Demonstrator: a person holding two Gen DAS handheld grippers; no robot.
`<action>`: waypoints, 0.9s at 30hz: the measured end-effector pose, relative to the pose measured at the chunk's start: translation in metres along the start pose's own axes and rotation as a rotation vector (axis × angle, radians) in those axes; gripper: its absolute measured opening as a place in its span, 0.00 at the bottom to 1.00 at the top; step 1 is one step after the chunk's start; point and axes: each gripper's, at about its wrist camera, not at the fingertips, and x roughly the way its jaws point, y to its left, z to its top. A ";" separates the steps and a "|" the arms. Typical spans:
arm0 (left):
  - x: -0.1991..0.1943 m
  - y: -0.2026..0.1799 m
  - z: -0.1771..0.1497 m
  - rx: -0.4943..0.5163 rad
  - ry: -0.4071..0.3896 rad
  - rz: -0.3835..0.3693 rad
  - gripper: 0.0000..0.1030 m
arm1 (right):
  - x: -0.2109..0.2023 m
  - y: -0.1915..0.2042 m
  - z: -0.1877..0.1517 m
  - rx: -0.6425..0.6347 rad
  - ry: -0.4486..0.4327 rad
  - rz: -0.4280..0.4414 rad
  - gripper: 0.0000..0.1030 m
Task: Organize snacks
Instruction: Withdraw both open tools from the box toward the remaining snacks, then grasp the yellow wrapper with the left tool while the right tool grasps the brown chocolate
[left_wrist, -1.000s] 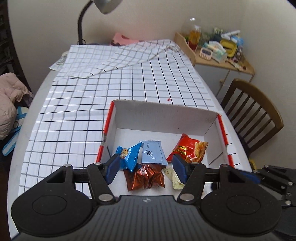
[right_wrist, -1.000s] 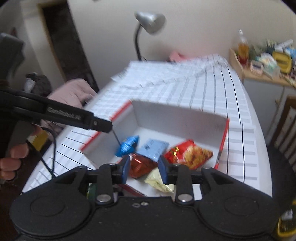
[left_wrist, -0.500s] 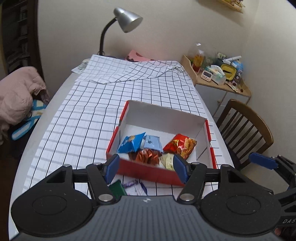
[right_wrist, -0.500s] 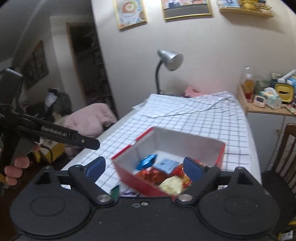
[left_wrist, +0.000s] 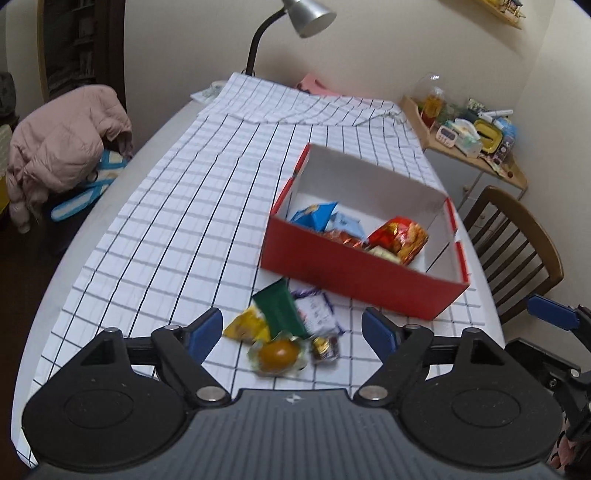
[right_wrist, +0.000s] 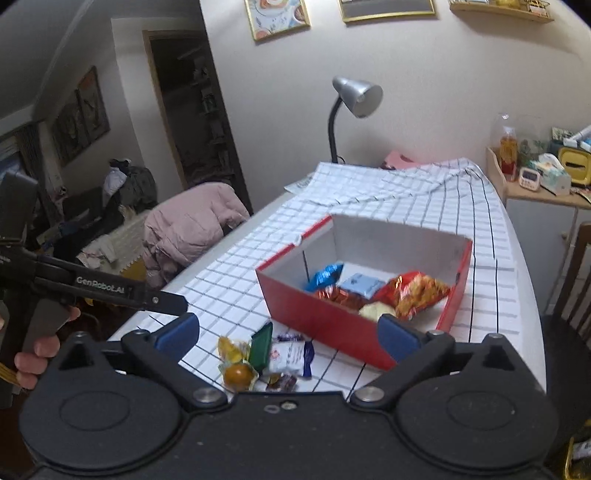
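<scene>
Between the spread fingers of the left gripper (left_wrist: 292, 328) lies a small heap of loose snacks on the checked tablecloth (left_wrist: 177, 229): a green packet (left_wrist: 279, 308), a yellow wrapper (left_wrist: 246, 326), a white and purple packet (left_wrist: 316, 309), a round amber sweet in clear wrap (left_wrist: 277, 353) and a small dark sweet (left_wrist: 325, 348) just beside it. Its jaws have just been opening and nothing is pinched in them; the pads stand clear on either side of the heap, above it. Ahead of that gripper and a little to its right sits the red box (left_wrist: 354, 277) with white inner walls, holding a blue packet (left_wrist: 314, 215), a pale blue packet (left_wrist: 346, 223), a red and gold bag (left_wrist: 400, 236) and a coppery wrapper (left_wrist: 341, 236) (a pale yellow one is half hidden behind the near wall). The right gripper (right_wrist: 288, 334) is also wide apart, its jaws having just been opening, with nothing between the pads; the same heap lies ahead of it, slightly to the left, and the box ahead beyond its right finger. Off to its left a person's hand (right_wrist: 35, 354) grips the handle of the other tool. Farther ahead stand a desk lamp (right_wrist: 351, 107) and, to the left, a pink jacket (right_wrist: 188, 229).
</scene>
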 end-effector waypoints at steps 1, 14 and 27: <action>0.004 0.005 -0.002 0.002 0.012 0.002 0.80 | 0.003 0.003 -0.003 0.004 0.006 -0.013 0.99; 0.074 0.047 -0.014 0.096 0.140 -0.002 0.81 | 0.079 0.015 -0.040 0.141 0.191 -0.154 0.99; 0.138 0.060 0.001 0.133 0.215 -0.029 0.81 | 0.151 0.012 -0.052 0.198 0.337 -0.217 0.96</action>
